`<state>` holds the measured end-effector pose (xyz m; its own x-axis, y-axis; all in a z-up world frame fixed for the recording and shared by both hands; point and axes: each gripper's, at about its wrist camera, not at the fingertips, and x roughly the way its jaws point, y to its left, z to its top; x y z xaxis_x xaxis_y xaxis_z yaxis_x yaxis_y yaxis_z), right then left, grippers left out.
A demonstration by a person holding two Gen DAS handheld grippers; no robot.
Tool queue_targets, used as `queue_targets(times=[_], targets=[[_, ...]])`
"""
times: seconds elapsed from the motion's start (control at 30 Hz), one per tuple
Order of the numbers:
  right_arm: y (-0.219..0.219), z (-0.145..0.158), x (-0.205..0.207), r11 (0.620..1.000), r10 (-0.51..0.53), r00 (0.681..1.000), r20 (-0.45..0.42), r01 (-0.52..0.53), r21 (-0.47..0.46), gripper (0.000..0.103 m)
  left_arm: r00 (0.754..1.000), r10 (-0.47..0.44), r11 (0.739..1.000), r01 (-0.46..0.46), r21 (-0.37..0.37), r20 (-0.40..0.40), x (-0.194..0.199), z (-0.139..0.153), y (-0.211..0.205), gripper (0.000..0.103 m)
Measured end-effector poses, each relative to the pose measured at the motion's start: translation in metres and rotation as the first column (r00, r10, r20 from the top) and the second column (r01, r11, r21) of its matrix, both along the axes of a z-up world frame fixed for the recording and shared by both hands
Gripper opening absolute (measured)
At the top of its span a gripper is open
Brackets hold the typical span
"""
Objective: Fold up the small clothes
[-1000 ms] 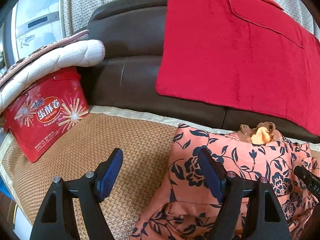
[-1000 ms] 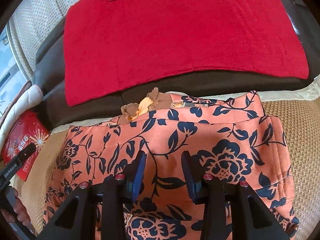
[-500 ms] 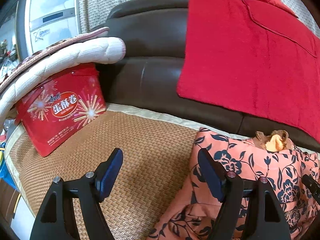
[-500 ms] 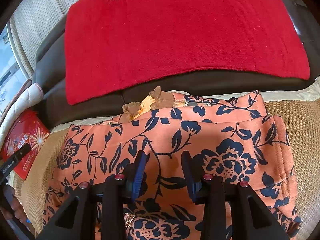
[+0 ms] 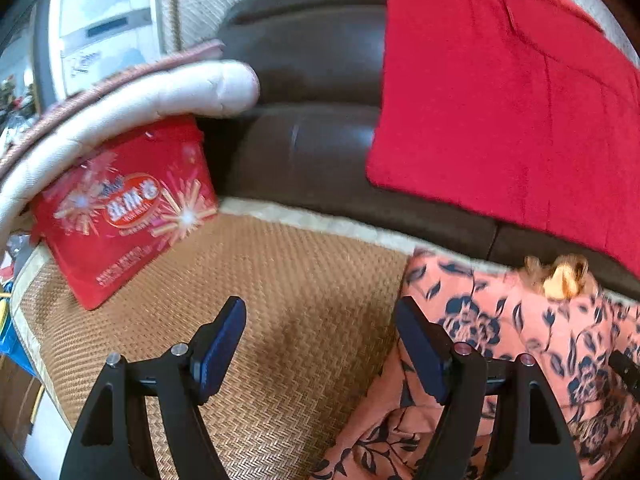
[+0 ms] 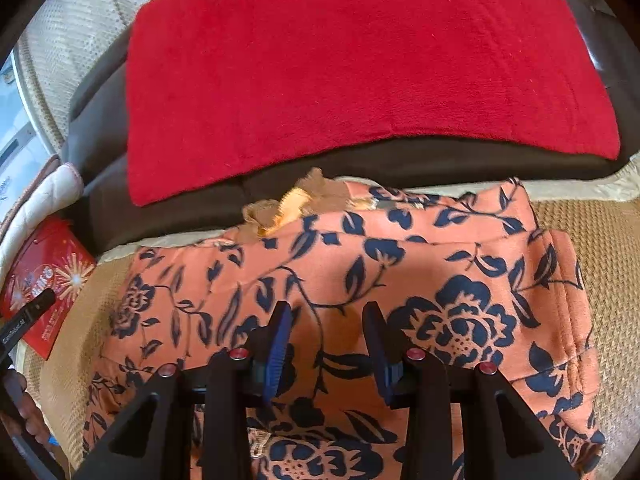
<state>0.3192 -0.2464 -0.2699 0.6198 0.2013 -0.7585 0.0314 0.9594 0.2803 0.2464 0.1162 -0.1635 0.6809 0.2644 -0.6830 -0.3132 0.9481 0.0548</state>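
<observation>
An orange garment with a dark blue flower print (image 6: pixel 400 280) lies folded on the woven mat (image 6: pixel 592 232); it also shows at the right of the left wrist view (image 5: pixel 520 340). A brown and yellow collar (image 6: pixel 296 200) sticks out at its far edge. My right gripper (image 6: pixel 326 328) hovers over the garment's middle, open and empty. My left gripper (image 5: pixel 320 344) is open and empty over bare mat (image 5: pixel 280 280), just left of the garment's left edge.
A red snack box (image 5: pixel 120 208) stands at the mat's left under a white quilted cushion (image 5: pixel 140 100). A dark brown sofa back (image 5: pixel 312 140) rises behind the mat, with a red blanket (image 6: pixel 340 60) draped on it.
My left gripper has swung left, off the garment and over bare mat, towards the red box. My right gripper has barely moved above the garment.
</observation>
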Motion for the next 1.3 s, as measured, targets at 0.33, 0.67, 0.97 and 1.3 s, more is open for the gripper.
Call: queue_targets(times=[0.33, 0.67, 0.97, 1.3], targets=[[-0.05, 0.026, -0.051, 0.992, -0.063, 0.998, 0.017, 0.061, 0.112, 0.062, 0.988, -0.038, 0.989, 0.016, -0.148, -0.147, -0.02, -0.028, 0.043, 0.078], [-0.132, 0.015, -0.211, 0.982, -0.175, 0.981, -0.087, 0.18, 0.055, 0.071, 0.955, -0.24, 0.968, 0.223, -0.114, -0.173, -0.162, -0.052, 0.05, 0.078], [-0.131, -0.035, -0.283, 0.985, -0.172, 0.952, -0.252, 0.168, -0.037, 0.071, 0.909, -0.356, 0.93, 0.32, -0.183, -0.219, -0.215, -0.08, 0.037, 0.075], [-0.095, -0.038, -0.293, 0.986, -0.099, 0.965, -0.241, 0.062, -0.156, 0.018, 0.887, -0.424, 0.883, 0.36, -0.3, -0.185, -0.22, -0.086, 0.033, 0.013]])
